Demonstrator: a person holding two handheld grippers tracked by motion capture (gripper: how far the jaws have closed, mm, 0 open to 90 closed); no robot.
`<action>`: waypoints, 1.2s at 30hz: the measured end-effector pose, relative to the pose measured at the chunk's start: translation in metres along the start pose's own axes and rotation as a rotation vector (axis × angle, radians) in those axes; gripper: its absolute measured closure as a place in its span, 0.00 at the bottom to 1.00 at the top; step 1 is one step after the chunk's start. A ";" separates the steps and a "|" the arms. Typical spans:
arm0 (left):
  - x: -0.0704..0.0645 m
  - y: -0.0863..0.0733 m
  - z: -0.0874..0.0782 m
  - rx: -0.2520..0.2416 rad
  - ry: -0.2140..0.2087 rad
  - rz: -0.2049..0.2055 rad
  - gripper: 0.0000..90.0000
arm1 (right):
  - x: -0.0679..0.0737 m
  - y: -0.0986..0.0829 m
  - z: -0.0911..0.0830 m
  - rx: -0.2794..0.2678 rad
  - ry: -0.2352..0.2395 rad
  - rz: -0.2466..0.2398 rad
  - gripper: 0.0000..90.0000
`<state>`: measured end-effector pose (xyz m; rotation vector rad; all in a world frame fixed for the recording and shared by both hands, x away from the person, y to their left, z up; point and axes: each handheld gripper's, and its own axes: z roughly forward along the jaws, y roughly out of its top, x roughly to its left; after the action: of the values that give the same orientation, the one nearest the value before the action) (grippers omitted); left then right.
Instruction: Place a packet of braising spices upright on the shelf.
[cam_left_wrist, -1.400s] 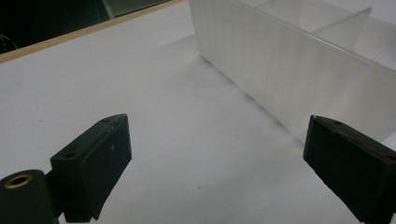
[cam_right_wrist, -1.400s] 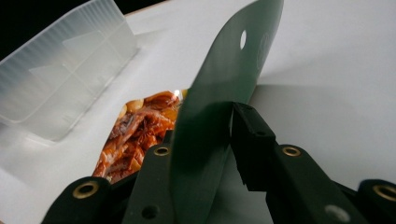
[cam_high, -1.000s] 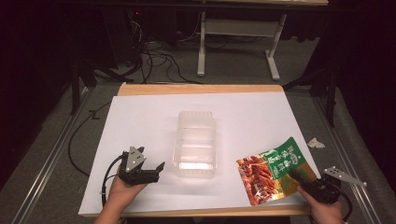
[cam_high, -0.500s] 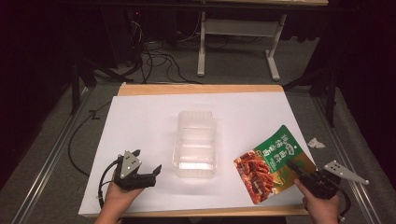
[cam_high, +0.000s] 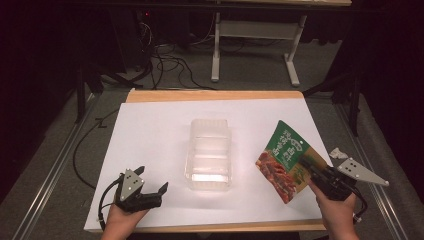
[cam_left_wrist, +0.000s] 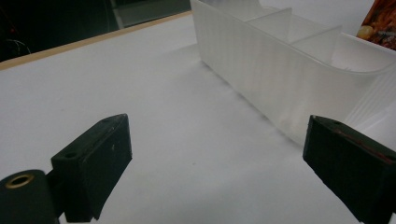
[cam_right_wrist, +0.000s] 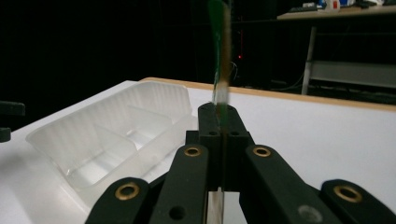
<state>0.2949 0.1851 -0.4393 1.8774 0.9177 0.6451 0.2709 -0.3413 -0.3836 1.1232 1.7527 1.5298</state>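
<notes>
Left gripper (cam_high: 151, 192) rests low, jaws wide; right gripper (cam_high: 306, 165) raised, clamped tight.

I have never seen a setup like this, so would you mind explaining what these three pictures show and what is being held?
There is no robot here: a person sits at a table covered in white and holds a two-jaw tool in each hand. The high view looks down from above the person. The other two pictures come from small cameras riding on each tool, looking along its black jaws.

A clear plastic tray with dividers sits in the middle of the table. The right hand-held gripper is shut on the edge of a green and red snack pouch, held up off the table; its own camera sees the pouch edge-on. The left hand-held gripper is open, low over the table beside the tray, holding nothing.
</notes>
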 end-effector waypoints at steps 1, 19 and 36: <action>0.000 0.000 0.000 0.000 0.000 0.000 0.09 | 0.001 0.003 0.001 0.001 0.002 -0.018 1.00; -0.006 -0.003 0.009 0.014 -0.033 0.027 0.09 | 0.002 0.035 0.016 -0.035 0.052 -0.095 1.00; -0.004 -0.003 0.008 0.004 -0.036 0.029 0.09 | 0.024 0.052 0.046 -0.050 0.159 -0.088 1.00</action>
<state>0.2974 0.1783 -0.4461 1.9034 0.8708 0.6253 0.3095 -0.2973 -0.3396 0.9100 1.8313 1.6375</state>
